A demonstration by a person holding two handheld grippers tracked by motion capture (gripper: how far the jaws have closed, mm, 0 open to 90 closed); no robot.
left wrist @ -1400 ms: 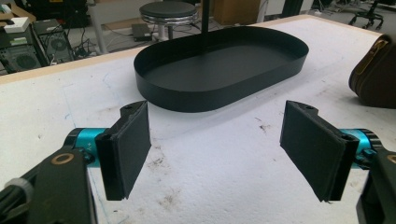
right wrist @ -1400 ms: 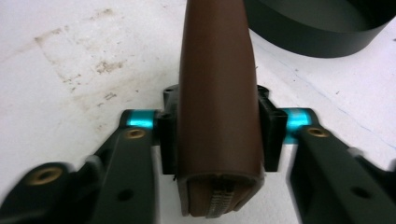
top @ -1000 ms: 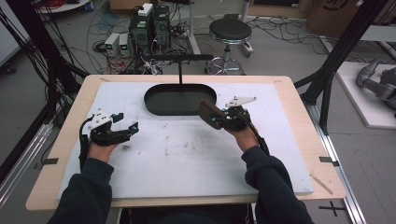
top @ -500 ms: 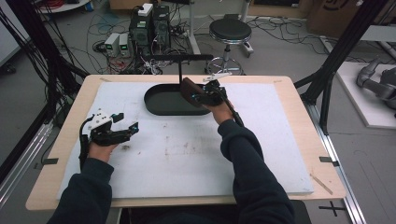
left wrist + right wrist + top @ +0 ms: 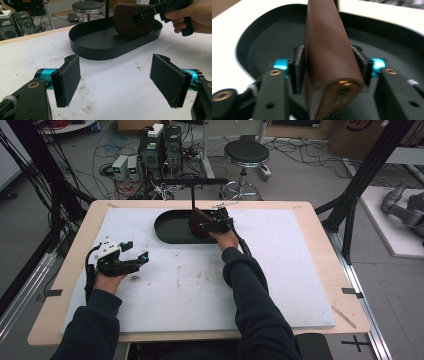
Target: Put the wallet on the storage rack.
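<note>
A brown leather pouch (image 5: 329, 50) is clamped between the jaws of my right gripper (image 5: 206, 226), held on edge over the right half of a black oval tray (image 5: 170, 227). From the left gripper view the pouch (image 5: 130, 20) stands inside the tray (image 5: 100, 50) with the right gripper (image 5: 150, 12) on it. My left gripper (image 5: 137, 260) rests on the white mat at the left, open, its pads (image 5: 68, 77) wide apart with nothing between them. A black T-shaped stand (image 5: 192, 182) rises from the tray.
The white mat (image 5: 280, 270) covers most of the wooden table (image 5: 320, 220). Behind the table stand a round stool (image 5: 246, 154), computer boxes (image 5: 160, 145) and loose cables. Black frame posts (image 5: 365, 175) flank the right side.
My right gripper has carried the brown pouch from the mat right of the tray leftward and over into the tray. The left gripper has stayed put, open.
</note>
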